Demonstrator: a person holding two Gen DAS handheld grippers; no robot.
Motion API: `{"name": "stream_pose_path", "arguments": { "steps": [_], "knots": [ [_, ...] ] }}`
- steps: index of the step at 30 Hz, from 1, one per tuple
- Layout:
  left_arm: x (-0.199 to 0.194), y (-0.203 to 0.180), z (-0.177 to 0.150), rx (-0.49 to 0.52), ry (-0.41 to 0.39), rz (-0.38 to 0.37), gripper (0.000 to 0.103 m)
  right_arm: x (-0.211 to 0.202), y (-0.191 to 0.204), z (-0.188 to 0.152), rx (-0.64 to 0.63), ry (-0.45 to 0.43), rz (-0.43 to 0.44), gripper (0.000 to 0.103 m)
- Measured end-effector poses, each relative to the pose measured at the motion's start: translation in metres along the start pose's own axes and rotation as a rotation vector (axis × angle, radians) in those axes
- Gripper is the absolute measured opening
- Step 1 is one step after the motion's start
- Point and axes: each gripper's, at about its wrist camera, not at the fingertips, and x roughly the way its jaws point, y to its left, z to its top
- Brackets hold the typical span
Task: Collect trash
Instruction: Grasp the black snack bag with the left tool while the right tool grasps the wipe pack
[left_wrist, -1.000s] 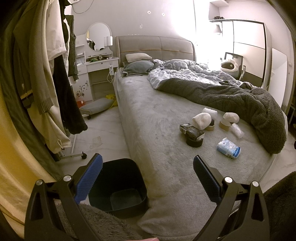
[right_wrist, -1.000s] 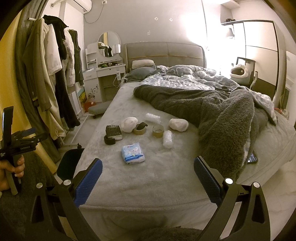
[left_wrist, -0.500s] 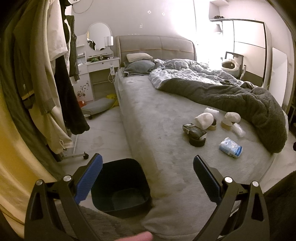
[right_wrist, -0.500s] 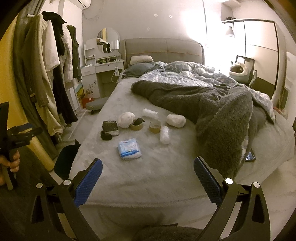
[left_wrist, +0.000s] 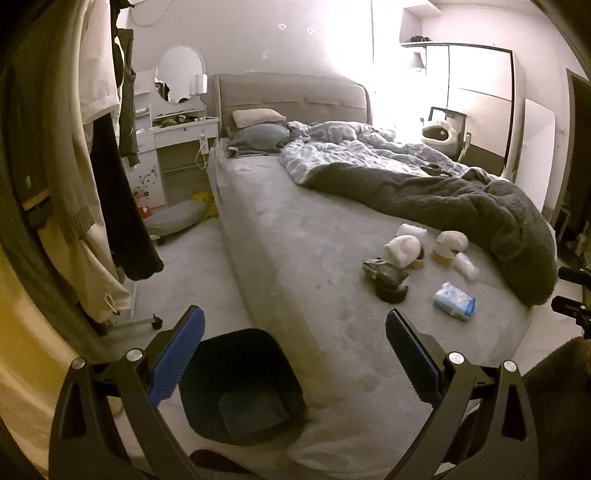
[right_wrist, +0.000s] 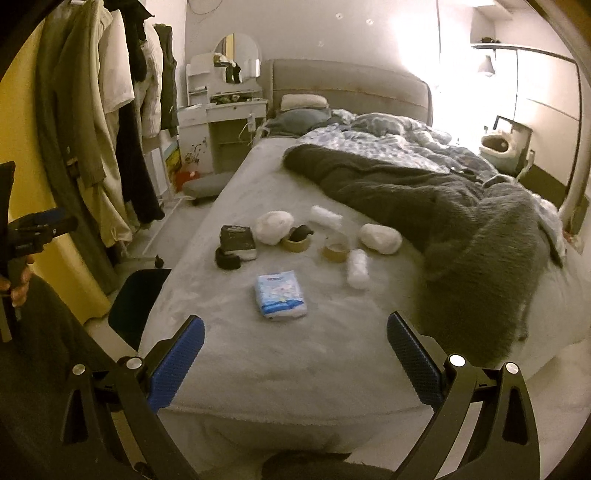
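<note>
Trash lies on the grey bed (right_wrist: 295, 347): a blue-white tissue pack (right_wrist: 280, 294), a dark packet (right_wrist: 236, 242) on a black tape roll (right_wrist: 228, 261), white crumpled wads (right_wrist: 274, 227), two brown tape rolls (right_wrist: 336, 252) and a white wrapped roll (right_wrist: 357, 268). In the left wrist view the tissue pack (left_wrist: 454, 305) and the dark packet (left_wrist: 384, 271) lie to the right. A dark bin (left_wrist: 240, 384) stands on the floor beside the bed. My left gripper (left_wrist: 293, 354) is open above the bin and the bed's edge. My right gripper (right_wrist: 295, 360) is open over the bed's foot, short of the tissue pack.
A dark fleece blanket (right_wrist: 461, 221) and a patterned duvet (right_wrist: 388, 136) cover the bed's right side. Clothes hang on a rack (left_wrist: 74, 166) at the left. A white dressing table (left_wrist: 177, 147) stands by the headboard. A cushion (left_wrist: 177, 218) lies on the floor.
Both grippers have drifted a little; the right view has moved closer to the trash on the bed. Both stay open and empty.
</note>
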Motion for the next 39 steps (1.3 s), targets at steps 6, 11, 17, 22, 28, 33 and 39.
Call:
{"name": "stream_pose_path", "arguments": {
  "steps": [6,11,17,22,28,33,39],
  "knots": [
    [0.031,0.007,0.015,0.057,0.017,-0.016,0.1,0.036,-0.002,0.014,0.045,0.019,0.046,0.1],
    [0.068,-0.011,0.025,0.192,0.036,-0.128,0.1,0.073,0.003,0.02,0.01,0.05,0.022,0.1],
    [0.115,-0.024,0.03,0.228,0.08,-0.248,0.1,0.116,0.0,0.017,-0.026,0.13,0.042,0.1],
    [0.143,-0.028,0.036,0.248,0.092,-0.291,0.099,0.141,-0.004,0.017,-0.033,0.166,0.066,0.1],
    [0.169,-0.054,0.035,0.358,0.115,-0.36,0.099,0.154,0.006,0.016,-0.08,0.191,0.097,0.1],
    [0.184,-0.074,0.035,0.421,0.119,-0.403,0.099,0.169,0.007,0.016,-0.111,0.214,0.095,0.09],
    [0.208,-0.089,0.041,0.431,0.163,-0.451,0.099,0.184,0.003,0.017,-0.127,0.241,0.119,0.081]
  ]
}}
